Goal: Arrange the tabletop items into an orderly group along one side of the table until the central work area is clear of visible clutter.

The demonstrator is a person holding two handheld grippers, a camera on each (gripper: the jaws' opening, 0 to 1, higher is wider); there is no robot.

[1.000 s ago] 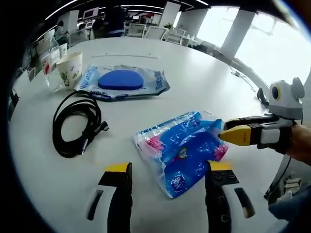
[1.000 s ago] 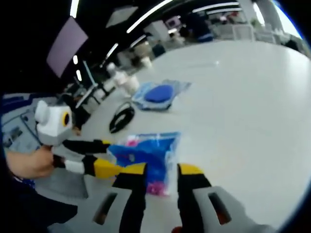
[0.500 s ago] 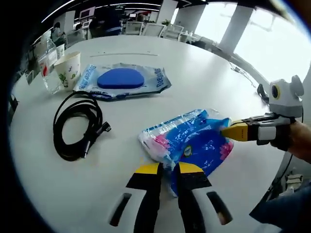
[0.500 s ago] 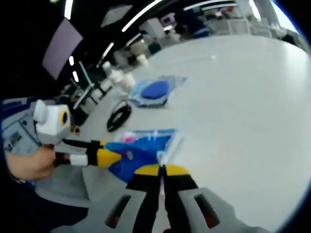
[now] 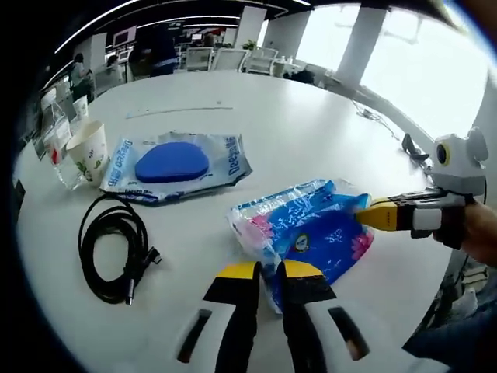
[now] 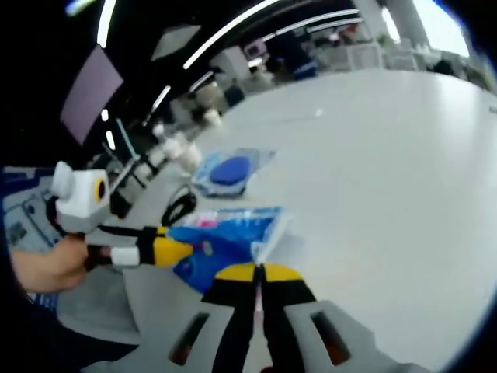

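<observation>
I am working over a wide white table point(image 5: 326, 116) that is taking up most of both views. In the left gripper view, the blue and pink tissue pack point(image 5: 307, 233) is sitting right of centre, lifted slightly between my two tools. My left gripper point(image 5: 268, 272) is rising from the bottom centre with its yellow-tipped jaws pinched together on the near edge of that pack. My right gripper point(image 5: 371, 212) is reaching in from the right edge, and its yellow tips are clamping the pack's far corner.

In the right gripper view, the same pack point(image 6: 225, 237) is lying left of centre; my right gripper point(image 6: 258, 273) is biting its plastic edge at bottom centre, while the left gripper point(image 6: 175, 250) is coming in from the left, held by a hand point(image 6: 39, 268).

Back in the left gripper view, the wet-wipes packet point(image 5: 172, 161) with its blue lid is lying flat at upper left, the coiled black cable point(image 5: 112, 249) is resting at lower left, and a paper cup point(image 5: 87, 149) is standing upright beside a clear bottle point(image 5: 56, 148) at the far left edge.
</observation>
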